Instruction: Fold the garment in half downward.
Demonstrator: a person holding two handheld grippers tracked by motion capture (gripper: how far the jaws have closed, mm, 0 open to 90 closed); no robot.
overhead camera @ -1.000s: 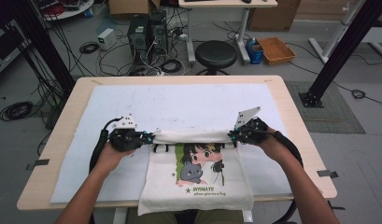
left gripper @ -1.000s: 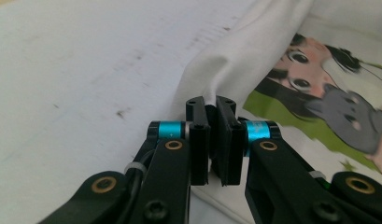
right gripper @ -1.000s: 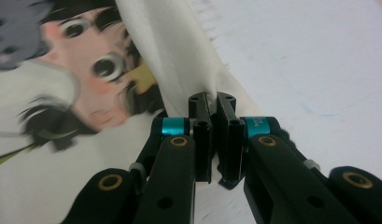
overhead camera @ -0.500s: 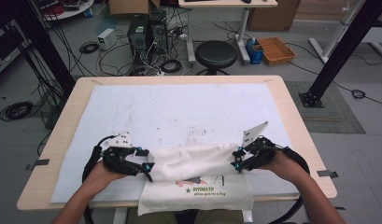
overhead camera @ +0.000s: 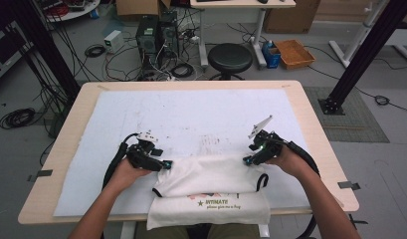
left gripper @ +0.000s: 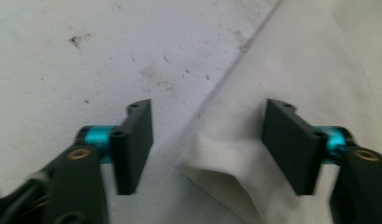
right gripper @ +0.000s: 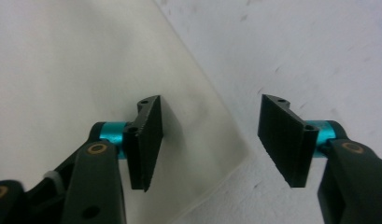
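Observation:
A white cloth tote bag [overhead camera: 208, 175] lies at the table's near edge, folded over on itself, with its lower part and green printed text [overhead camera: 220, 202] hanging over the front. Black handle loops [overhead camera: 262, 181] stick out at its sides. My left gripper [overhead camera: 165, 164] sits at the fold's left corner, and in the left gripper view it [left gripper: 207, 144] is open with the bag's corner [left gripper: 235, 158] lying loose between the jaws. My right gripper [overhead camera: 247, 160] is at the fold's right corner. In its own view it [right gripper: 209, 140] is open over the bag's edge [right gripper: 86, 84].
A white mat [overhead camera: 191, 119] with faint stains covers the wooden table [overhead camera: 310, 124]. Beyond the far edge stand a black stool [overhead camera: 230, 57], computer towers [overhead camera: 153, 35] and floor cables. Black frame posts [overhead camera: 360, 55] rise at both sides.
Both grippers pulled the bag's top edge toward the person, folding it over the printed picture. The jaws have since opened and let go of the cloth.

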